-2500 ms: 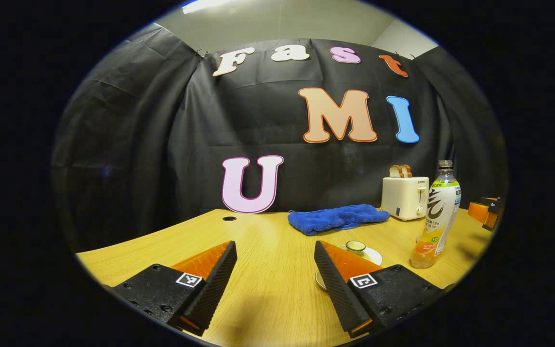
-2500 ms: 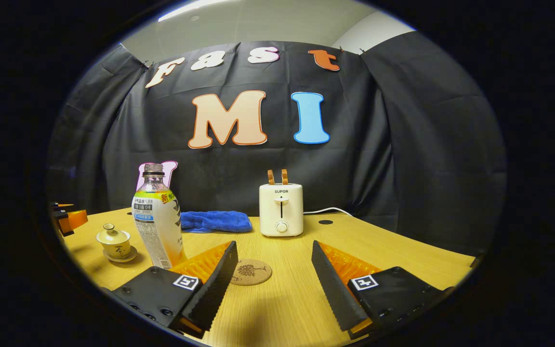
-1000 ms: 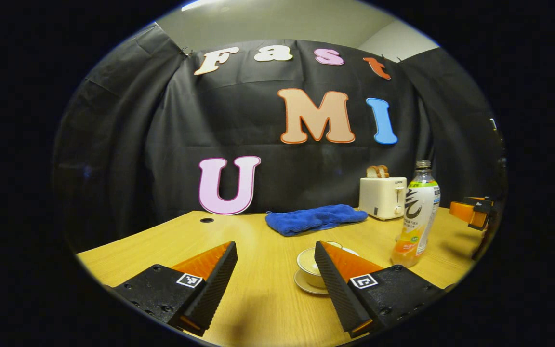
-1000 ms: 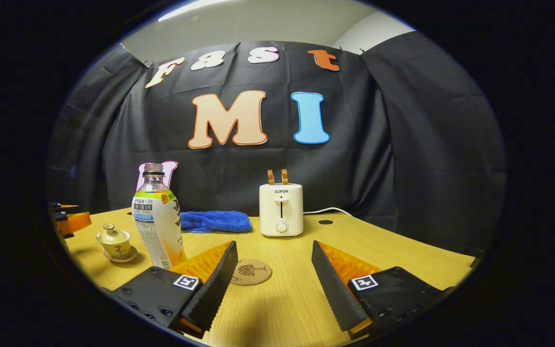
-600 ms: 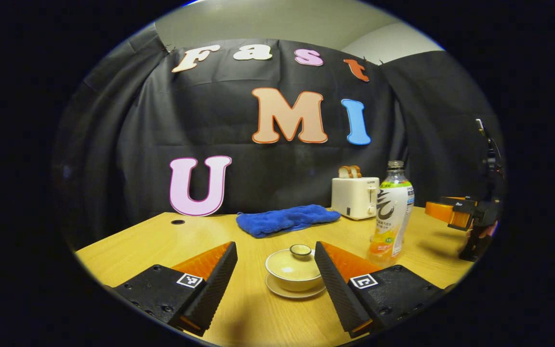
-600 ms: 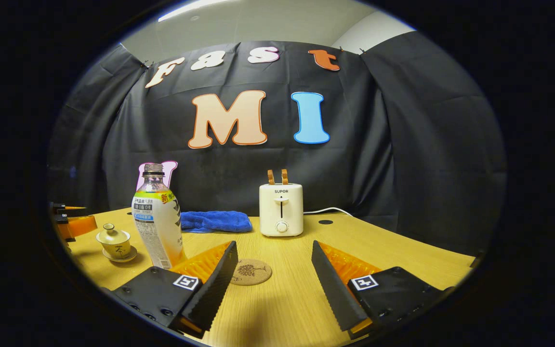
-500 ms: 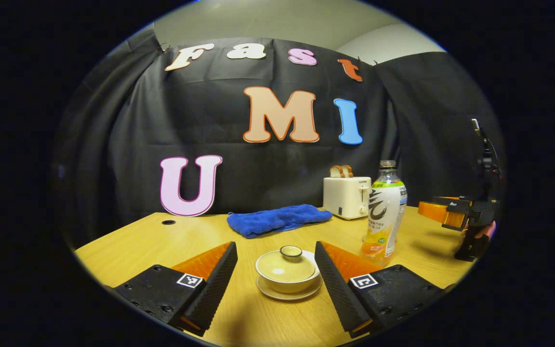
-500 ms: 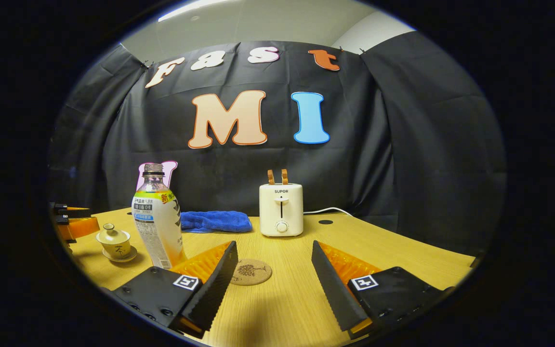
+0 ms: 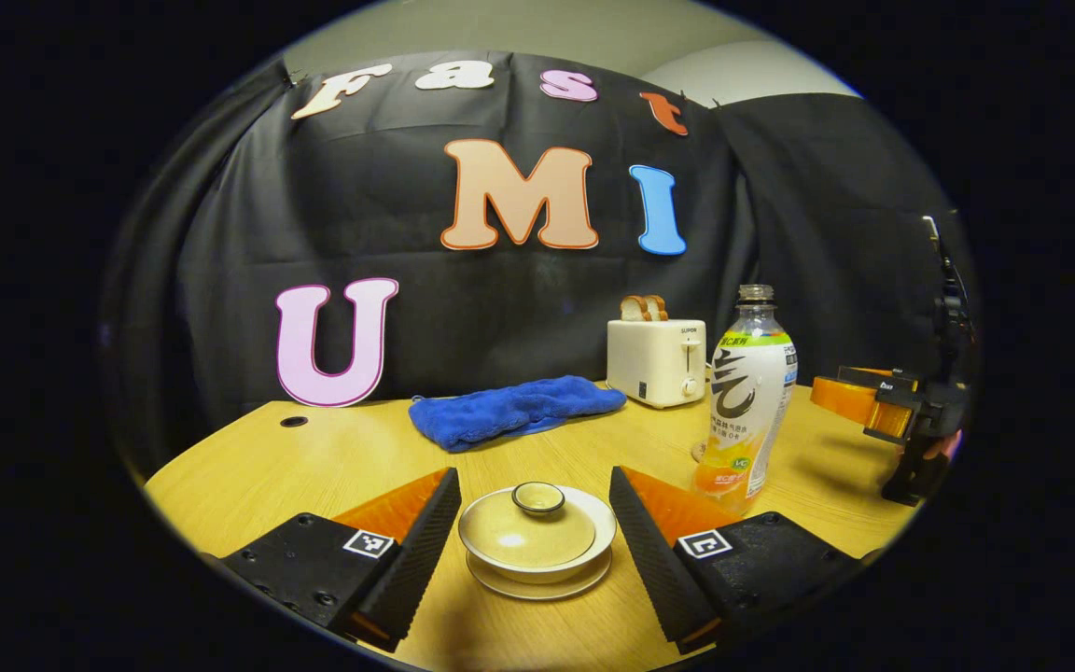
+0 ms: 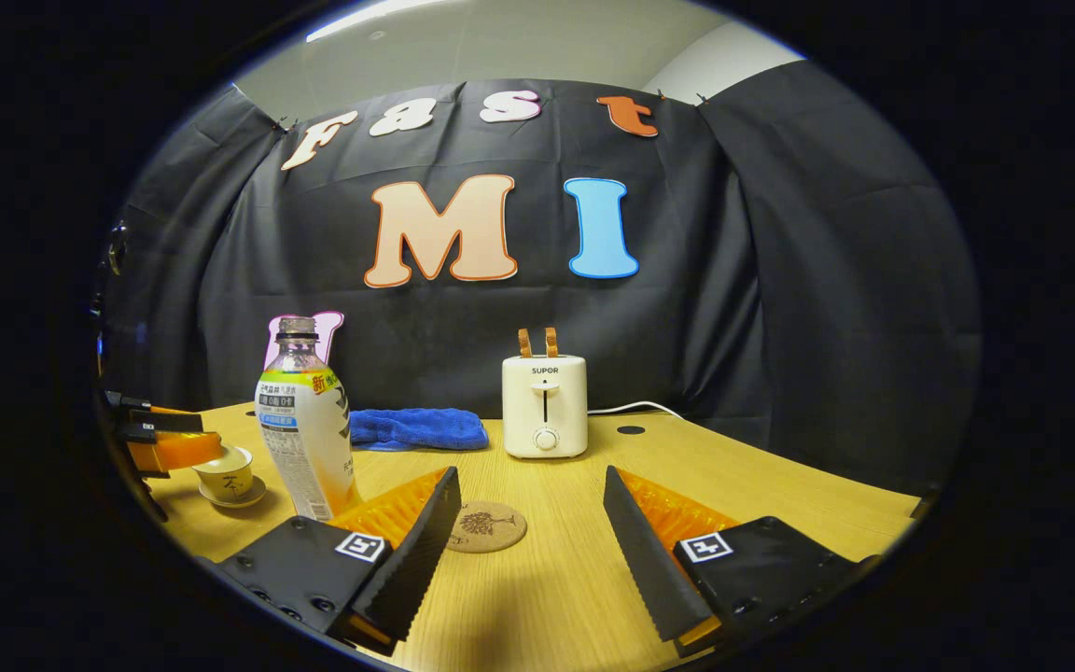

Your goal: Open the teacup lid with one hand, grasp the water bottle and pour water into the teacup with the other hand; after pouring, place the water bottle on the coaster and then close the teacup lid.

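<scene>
1. On my left gripper view, my left tongs [image 9: 531, 537] stand wide open with nothing held. One finger sits on each side of the teacup [image 9: 537, 546], and I see a gap on both sides, so neither touches it.
2. The teacup rests on its saucer [image 9: 537, 586] on the bench [image 9: 332, 457], with the lid [image 9: 528, 527] on and its knob up.
3. Behind the cup a blue cloth [image 9: 514, 411] lies on the bench, and right of that stands a toaster [image 9: 656, 362] with bread in its slots.
4. The water bottle [image 9: 743, 401] stands upright just beyond my right-hand finger in this view, apart from the cup.
5. At the far right edge I see the other tongs [image 9: 864, 401], held above the bench.
6. On my right gripper view, the left tongs [image 10: 169, 446] show at the far left, over the teacup [image 10: 228, 478] and hiding its top.
7. The water bottle [image 10: 304, 434] stands upright just past my left-hand finger, not touched.
8. My right tongs [image 10: 531, 537] are wide open and empty, hovering above the bench [image 10: 733, 476].
9. The round cork coaster [image 10: 486, 525] lies flat between the fingers and a little ahead of them, bare.
10. The toaster [image 10: 545, 403] stands farther back, its cord trailing off to the right.
</scene>
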